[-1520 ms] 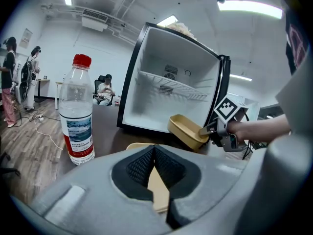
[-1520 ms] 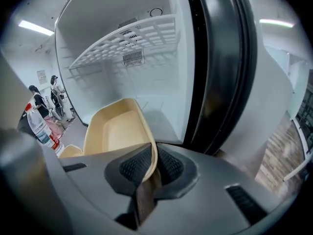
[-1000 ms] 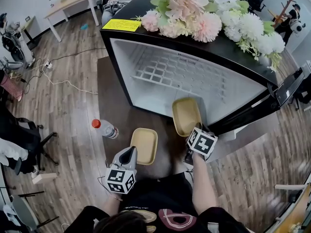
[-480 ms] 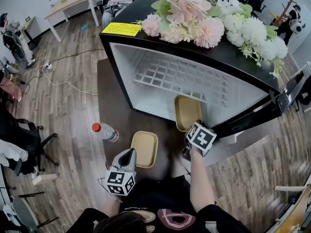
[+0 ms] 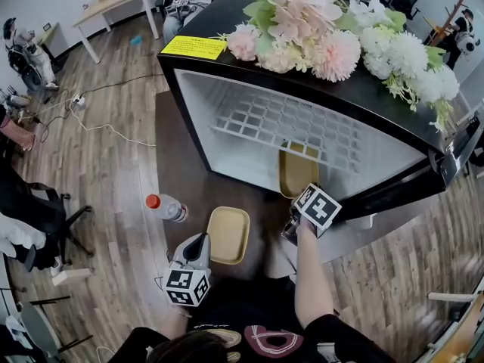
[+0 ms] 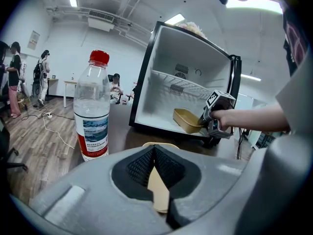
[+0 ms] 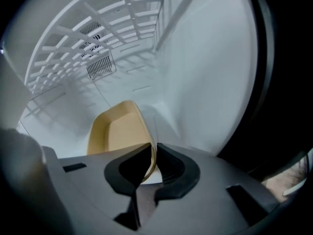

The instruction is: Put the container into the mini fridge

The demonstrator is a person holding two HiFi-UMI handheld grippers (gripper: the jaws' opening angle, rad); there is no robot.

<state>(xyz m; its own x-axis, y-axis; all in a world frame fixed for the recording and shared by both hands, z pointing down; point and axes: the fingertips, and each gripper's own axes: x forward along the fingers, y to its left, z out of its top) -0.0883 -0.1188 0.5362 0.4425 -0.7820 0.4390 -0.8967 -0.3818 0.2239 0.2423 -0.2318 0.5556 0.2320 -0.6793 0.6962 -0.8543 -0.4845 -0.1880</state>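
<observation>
My right gripper [image 7: 151,163] is clamped narrow on the near rim of the container [image 7: 117,131], low inside the mini fridge [image 5: 249,150] at my one o'clock. I judge the placing nearly done: next I should settle it flat, then release. My left gripper [image 6: 155,168] pinches the lid [image 5: 228,234] at seven o'clock.

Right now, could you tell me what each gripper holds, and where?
Left gripper: tray outside the fridge, near edge. Right gripper: container inside it, near rim.

Water bottle [image 5: 168,207] upright on dark table [image 5: 178,157]; pink-white flowers [image 5: 340,36]; yellow sticker [image 5: 194,48].
</observation>
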